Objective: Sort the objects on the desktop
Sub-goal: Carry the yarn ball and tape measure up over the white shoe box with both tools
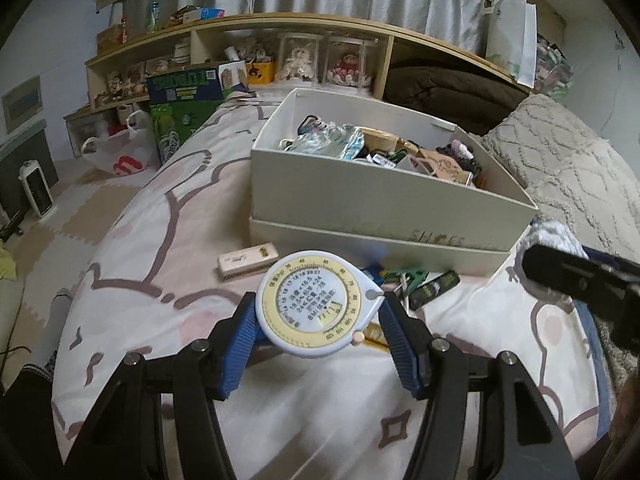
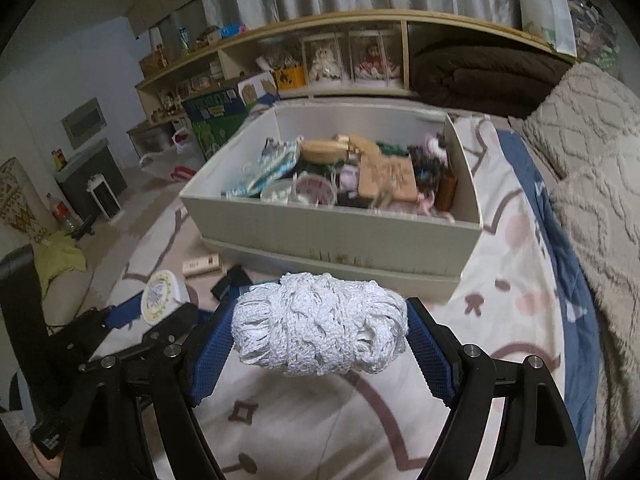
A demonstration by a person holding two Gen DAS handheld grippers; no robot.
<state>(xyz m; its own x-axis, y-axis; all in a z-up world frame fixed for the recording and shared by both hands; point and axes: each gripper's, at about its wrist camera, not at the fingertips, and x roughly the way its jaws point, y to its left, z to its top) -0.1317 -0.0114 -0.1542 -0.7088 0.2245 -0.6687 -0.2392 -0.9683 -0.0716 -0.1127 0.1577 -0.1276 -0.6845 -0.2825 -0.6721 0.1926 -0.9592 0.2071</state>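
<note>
My left gripper point(image 1: 318, 310) is shut on a round white and yellow tape measure point(image 1: 316, 304), held above the patterned bedspread point(image 1: 160, 264). The same tape measure point(image 2: 162, 296) shows at the left of the right wrist view, in the left gripper point(image 2: 150, 314). My right gripper point(image 2: 320, 324) is shut on a white ball of yarn point(image 2: 320, 324), also lifted off the bed. Ahead of both stands an open white shoebox point(image 1: 384, 204) on its lid, filled with several small items. The right gripper point(image 1: 580, 284) pokes in at the right edge of the left wrist view.
On the bed before the box lie a small pink case point(image 1: 248, 260), a green clip point(image 1: 412, 276) and a dark packet point(image 1: 434, 290). A wooden shelf point(image 1: 280, 24) with dolls runs behind. A grey knit blanket point(image 1: 576, 168) lies right; bags and a heater point(image 1: 38, 192) stand on the floor left.
</note>
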